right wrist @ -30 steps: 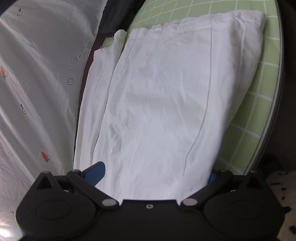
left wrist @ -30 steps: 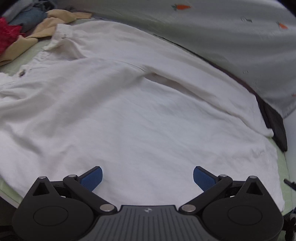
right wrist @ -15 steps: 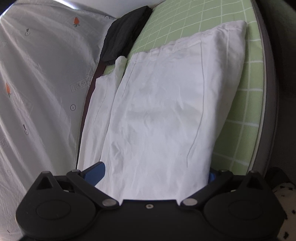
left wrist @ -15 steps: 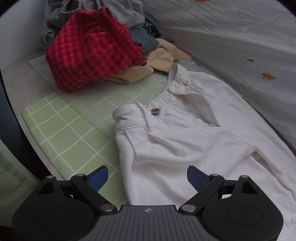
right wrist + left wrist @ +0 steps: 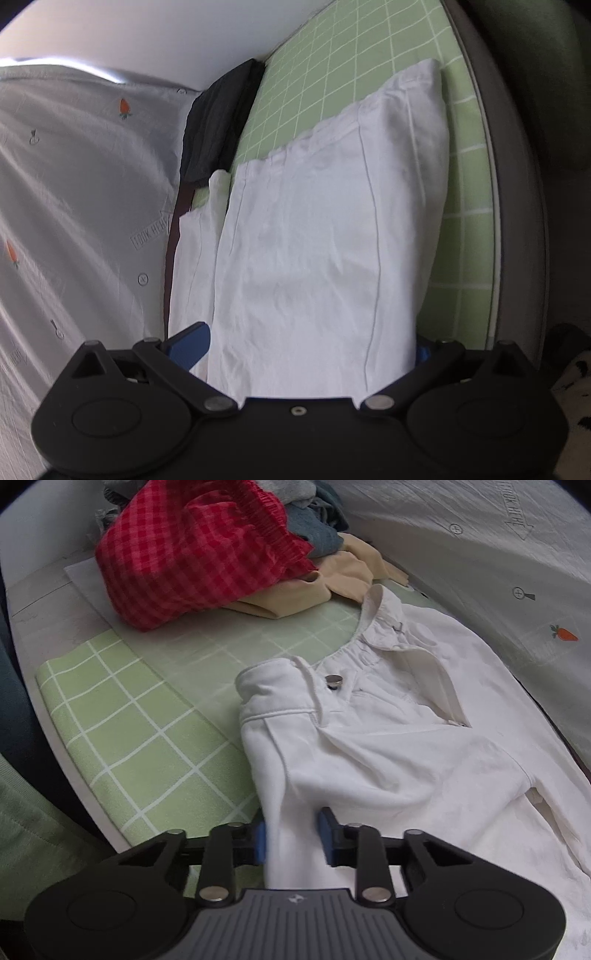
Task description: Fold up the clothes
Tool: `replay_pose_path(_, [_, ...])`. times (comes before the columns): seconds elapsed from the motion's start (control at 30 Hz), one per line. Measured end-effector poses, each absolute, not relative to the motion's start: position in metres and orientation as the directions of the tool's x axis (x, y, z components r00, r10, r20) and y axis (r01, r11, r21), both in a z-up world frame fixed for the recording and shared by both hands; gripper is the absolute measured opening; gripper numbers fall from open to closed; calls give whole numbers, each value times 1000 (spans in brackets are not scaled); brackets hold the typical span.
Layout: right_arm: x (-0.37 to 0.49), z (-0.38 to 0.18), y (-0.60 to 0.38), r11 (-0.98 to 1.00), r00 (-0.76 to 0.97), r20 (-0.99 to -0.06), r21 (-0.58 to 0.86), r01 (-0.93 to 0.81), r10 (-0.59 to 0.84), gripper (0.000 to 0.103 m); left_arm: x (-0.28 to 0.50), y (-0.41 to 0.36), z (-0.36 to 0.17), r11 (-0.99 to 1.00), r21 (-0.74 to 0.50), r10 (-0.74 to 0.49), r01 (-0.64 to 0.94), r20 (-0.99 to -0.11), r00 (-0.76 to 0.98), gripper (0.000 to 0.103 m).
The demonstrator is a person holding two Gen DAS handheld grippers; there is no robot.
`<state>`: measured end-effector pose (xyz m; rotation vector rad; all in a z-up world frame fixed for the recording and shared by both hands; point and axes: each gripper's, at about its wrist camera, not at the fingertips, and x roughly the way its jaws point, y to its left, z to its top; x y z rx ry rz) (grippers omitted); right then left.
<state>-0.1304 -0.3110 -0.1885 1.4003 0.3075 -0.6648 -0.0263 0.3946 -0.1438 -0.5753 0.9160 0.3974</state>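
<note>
Left tool [image 5: 291, 836] is closing on the white trousers' [image 5: 388, 760] side edge; right tool [image 5: 310, 345] spread wide around a leg.

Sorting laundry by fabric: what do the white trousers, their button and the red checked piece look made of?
White trousers: matte woven cloth, probably cotton; soft creases. Button: likely metal; grey sheen. Red checked garment: woven gingham, puckered, gathered band.
</note>
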Motion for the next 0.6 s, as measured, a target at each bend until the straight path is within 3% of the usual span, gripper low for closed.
replay_pose_path(0.07, [-128,-188,-324,28,780,-574,801,598,-247,103,-31,403,-144,723,-352,64,-595,-823,565,14])
replay_pose_path(0.2, [-121,-184,-349,60,758,-596,775,630,-266,103,-35,405,-141,671,-394,67,-629,-812,580,10])
replay_pose_path(0.33, [-121,-185,-372,17,752,-596,781,625,-280,101,-36,401,-139,621,-448,65,-643,-789,611,11])
replay_pose_path(0.37, [-123,-187,-376,-5,762,-583,795,606,-281,100,-37,401,-140,599,-473,58,-646,-779,624,16])
replay_pose_path(0.4, [-126,-190,-380,-28,772,-570,809,587,-281,95,-38,400,-142,574,-504,48,-645,-766,641,26])
replay_pose_path(0.43, [-129,-193,-383,-54,783,-557,823,566,-277,87,-38,399,-142,559,-521,47,-645,-757,652,30])
replay_pose_path(0.5, [-135,-201,-388,-104,814,-518,854,510,-264,77,-37,393,-142,559,-511,66,-654,-758,648,30])
replay_pose_path(0.57, [-139,-207,-390,-147,840,-483,875,460,-248,60,-35,390,-142,558,-495,82,-666,-765,638,30])
replay_pose_path(0.6, [-139,-209,-391,-152,845,-482,876,458,-232,45,-34,389,-142,549,-494,87,-674,-768,634,28])
